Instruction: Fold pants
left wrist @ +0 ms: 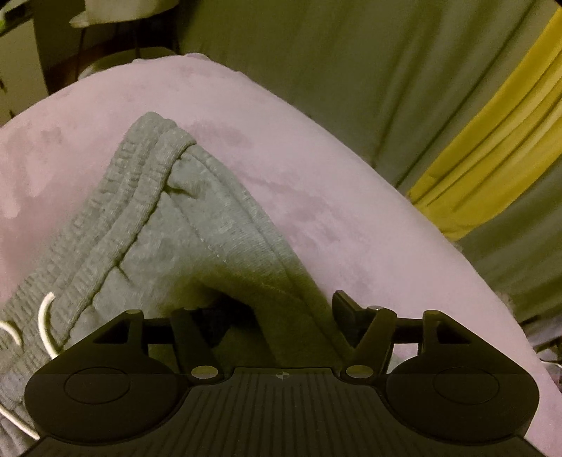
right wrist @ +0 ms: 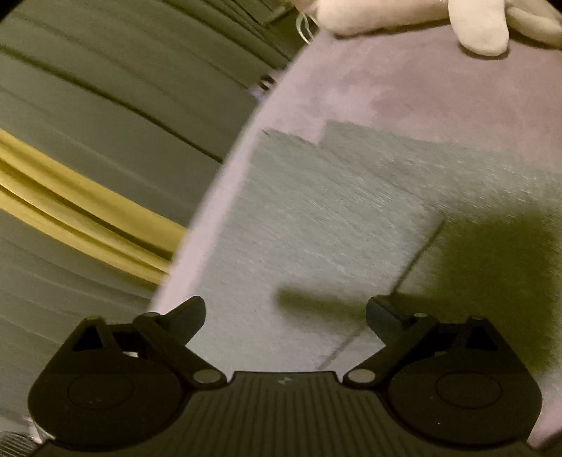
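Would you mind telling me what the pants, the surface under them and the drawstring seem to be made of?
The pants look like grey cotton-type jersey knit, matte, with a ribbed elastic waistband. The surface under them looks like pink suede-like or velvety fabric: brushed patches show lighter and darker. The drawstring appears to be smooth white cord; its fibre cannot be told.

- Bare pink bed (left wrist: 316, 168) lies open beyond the pants' (left wrist: 168, 225) waistband corner and along their right edge.
- A raised fold of pants fills the gap between the left fingers (left wrist: 346, 309).
- Flat pants (right wrist: 316, 218) spread ahead of the parted right fingers (right wrist: 191, 316).
- A white plush (right wrist: 481, 24) sits at the bed's (right wrist: 386, 77) far edge.
- A curtain (right wrist: 105, 123) hangs beside the bed.
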Action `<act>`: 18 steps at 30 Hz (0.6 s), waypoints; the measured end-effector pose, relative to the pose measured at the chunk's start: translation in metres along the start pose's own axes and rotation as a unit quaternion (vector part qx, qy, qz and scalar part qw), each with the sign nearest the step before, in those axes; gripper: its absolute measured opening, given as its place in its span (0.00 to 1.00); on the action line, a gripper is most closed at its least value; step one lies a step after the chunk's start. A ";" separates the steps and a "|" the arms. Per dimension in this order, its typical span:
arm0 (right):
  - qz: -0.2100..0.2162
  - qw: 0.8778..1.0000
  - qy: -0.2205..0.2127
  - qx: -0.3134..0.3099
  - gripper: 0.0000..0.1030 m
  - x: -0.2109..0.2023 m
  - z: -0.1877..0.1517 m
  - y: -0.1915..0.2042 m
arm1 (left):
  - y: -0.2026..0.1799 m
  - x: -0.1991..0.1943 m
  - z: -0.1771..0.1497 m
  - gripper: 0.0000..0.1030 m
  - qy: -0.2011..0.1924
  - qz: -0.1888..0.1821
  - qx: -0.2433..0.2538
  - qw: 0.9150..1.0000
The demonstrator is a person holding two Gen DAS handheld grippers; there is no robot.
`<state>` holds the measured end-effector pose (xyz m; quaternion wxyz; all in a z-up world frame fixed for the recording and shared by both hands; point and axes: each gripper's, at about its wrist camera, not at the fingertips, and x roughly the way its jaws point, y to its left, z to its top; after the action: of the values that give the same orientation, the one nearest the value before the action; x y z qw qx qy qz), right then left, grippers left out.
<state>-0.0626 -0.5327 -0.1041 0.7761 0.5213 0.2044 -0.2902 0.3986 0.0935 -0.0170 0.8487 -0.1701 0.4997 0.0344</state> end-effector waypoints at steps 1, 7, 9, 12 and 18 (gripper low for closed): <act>-0.007 1.000 0.007 0.007 0.82 0.005 -0.002 -0.003 | 0.000 0.001 0.000 0.62 0.002 -0.002 -0.001 1.000; -0.052 0.999 0.001 -0.004 0.78 -0.006 -0.001 -0.002 | -0.001 0.000 0.003 0.57 0.005 -0.009 0.010 1.000; -0.059 0.998 0.010 -0.001 0.78 -0.001 -0.003 -0.004 | 0.001 0.001 0.005 0.57 0.007 -0.013 0.000 1.000; -0.058 0.998 0.014 -0.007 0.79 0.003 -0.006 0.003 | 0.001 0.000 0.008 0.60 0.004 -0.021 -0.008 1.000; -0.034 0.999 0.018 0.006 0.80 0.005 -0.003 0.002 | -0.012 0.011 0.009 0.71 0.015 0.008 0.012 1.000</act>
<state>-0.0572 -0.5307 -0.1070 0.7585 0.5239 0.2346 -0.3084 0.4142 0.0841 -0.0194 0.8429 -0.1563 0.5137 0.0332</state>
